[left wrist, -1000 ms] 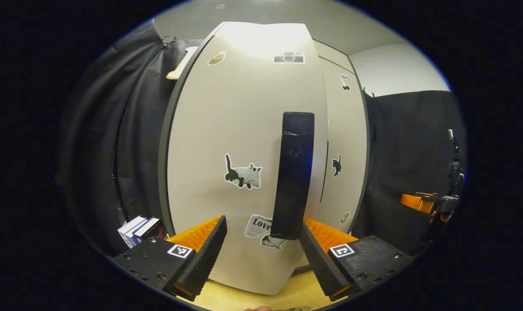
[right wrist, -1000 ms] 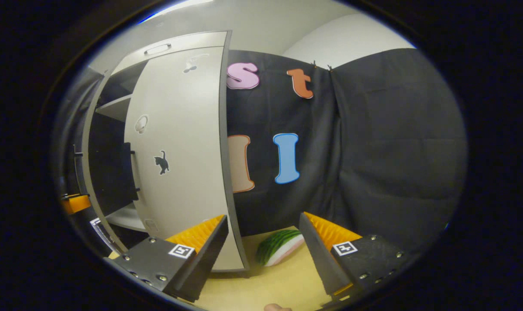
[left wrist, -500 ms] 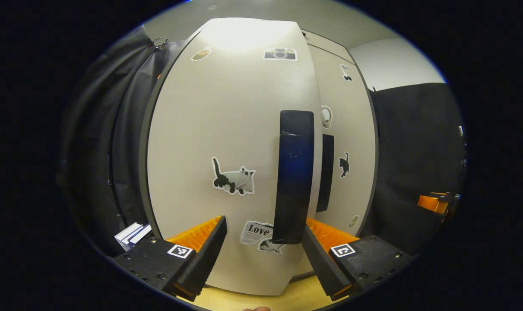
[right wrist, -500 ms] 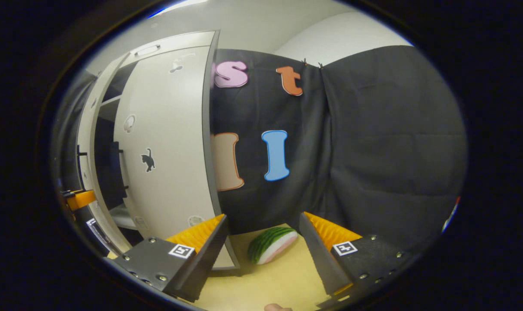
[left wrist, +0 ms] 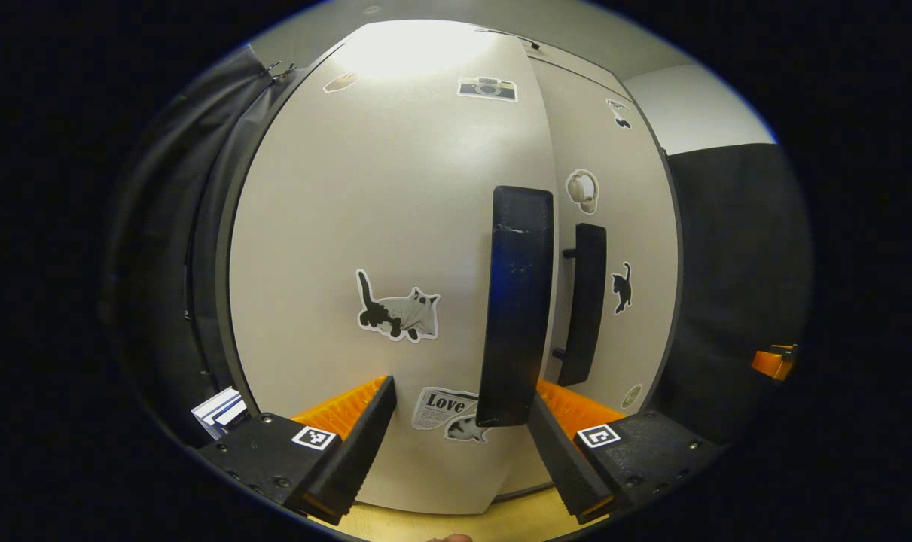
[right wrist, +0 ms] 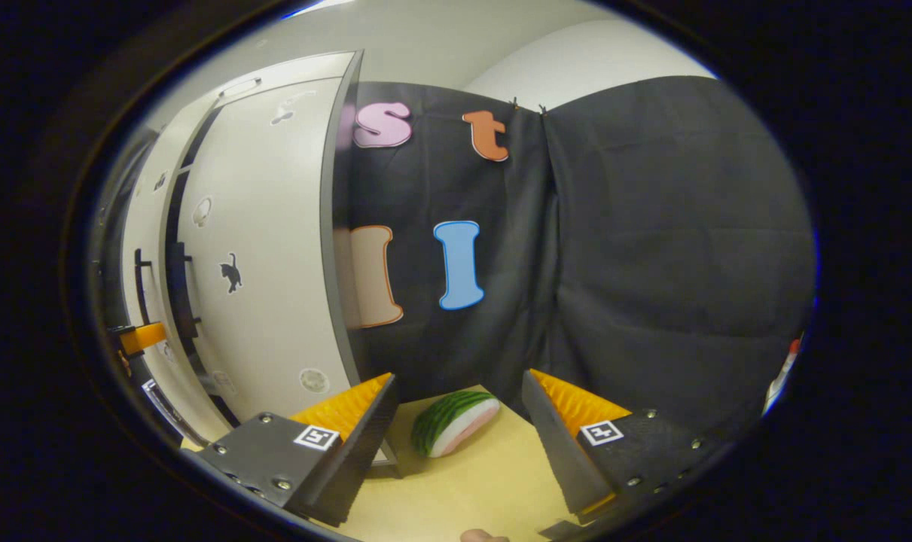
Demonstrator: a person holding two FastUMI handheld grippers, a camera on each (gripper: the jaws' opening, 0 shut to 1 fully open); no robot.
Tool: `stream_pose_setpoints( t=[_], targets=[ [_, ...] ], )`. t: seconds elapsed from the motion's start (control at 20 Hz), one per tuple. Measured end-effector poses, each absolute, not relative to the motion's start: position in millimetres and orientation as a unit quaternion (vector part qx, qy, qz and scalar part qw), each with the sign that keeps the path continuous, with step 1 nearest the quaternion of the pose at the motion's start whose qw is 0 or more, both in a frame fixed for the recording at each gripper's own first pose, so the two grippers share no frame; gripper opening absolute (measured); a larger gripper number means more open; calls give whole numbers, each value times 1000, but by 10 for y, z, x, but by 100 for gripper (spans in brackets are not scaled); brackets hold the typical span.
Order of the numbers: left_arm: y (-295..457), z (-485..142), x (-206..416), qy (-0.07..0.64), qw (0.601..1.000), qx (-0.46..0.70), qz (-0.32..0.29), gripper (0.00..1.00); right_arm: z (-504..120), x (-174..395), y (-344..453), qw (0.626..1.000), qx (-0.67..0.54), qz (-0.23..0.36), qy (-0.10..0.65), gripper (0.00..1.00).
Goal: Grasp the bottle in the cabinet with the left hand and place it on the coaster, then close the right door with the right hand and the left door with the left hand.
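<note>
We kept the left gripper point(left wrist: 457, 433) open, empty, just before the left door point(left wrist: 380, 248) beside its handle point(left wrist: 517, 301); pushing flat there should seat it against the right door point(left wrist: 621, 226). The right gripper point(right wrist: 456, 436) hung open, empty. Bottle unseen.

A striped green watermelon-slice toy with a pink-and-white cut face point(right wrist: 454, 421) lies on the pale yellow wooden tabletop point(right wrist: 486, 489), near the black cloth wall point(right wrist: 651, 248). In the left gripper view, a small stack of white-and-blue books point(left wrist: 220, 410) sits low at the left, against dark drapery.
</note>
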State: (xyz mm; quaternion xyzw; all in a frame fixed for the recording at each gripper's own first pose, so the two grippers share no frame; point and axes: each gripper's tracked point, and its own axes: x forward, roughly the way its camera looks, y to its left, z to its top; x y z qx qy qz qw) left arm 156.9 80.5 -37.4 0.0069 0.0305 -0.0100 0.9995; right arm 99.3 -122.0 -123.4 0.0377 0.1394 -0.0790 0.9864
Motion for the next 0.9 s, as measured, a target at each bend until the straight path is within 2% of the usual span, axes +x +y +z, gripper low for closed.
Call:
stream_pose_setpoints(
  t=[0.55,0.6,0.65,0.9],
  targets=[
    [814,-402,1711,27,999,17,6,100,-1291,1017,-1334,986,37,-87,141,100],
    [813,-401,1721,26,999,17,6,100,-1295,1019,-1339,985,37,-87,141,97],
    [811,-400,1731,26,999,18,6,100,-1295,1020,-1344,985,37,-89,141,100],
    [802,-405,1770,27,999,19,5,100,-1343,1028,-1360,984,39,-92,144,100]
  ],
)
